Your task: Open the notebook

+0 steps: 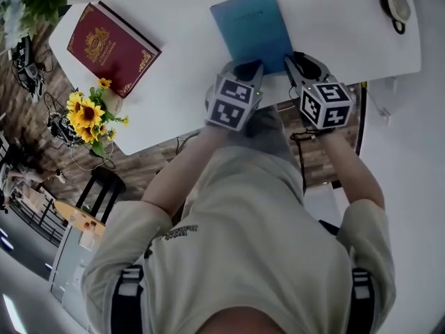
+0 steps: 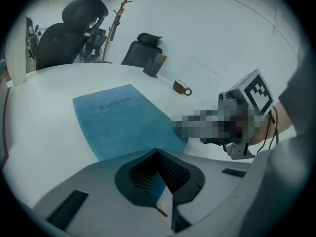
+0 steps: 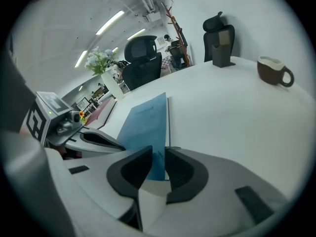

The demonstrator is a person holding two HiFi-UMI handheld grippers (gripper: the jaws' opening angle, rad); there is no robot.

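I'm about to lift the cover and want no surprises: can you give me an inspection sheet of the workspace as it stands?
Surface: white table.
Job's things: blue notebook, closed, flat, by the table's near edge.
Clutter: red book and sunflowers to the left, cup to the right, small dark stand at the far side; all apart from the notebook.
Grippers: left tongs tips together at the notebook's near edge, grip uncertain; right tongs apart, notebook's near right corner between them.
Cables: loose cables on the floor by the sunflowers.
Surroundings: office chairs beyond the table.
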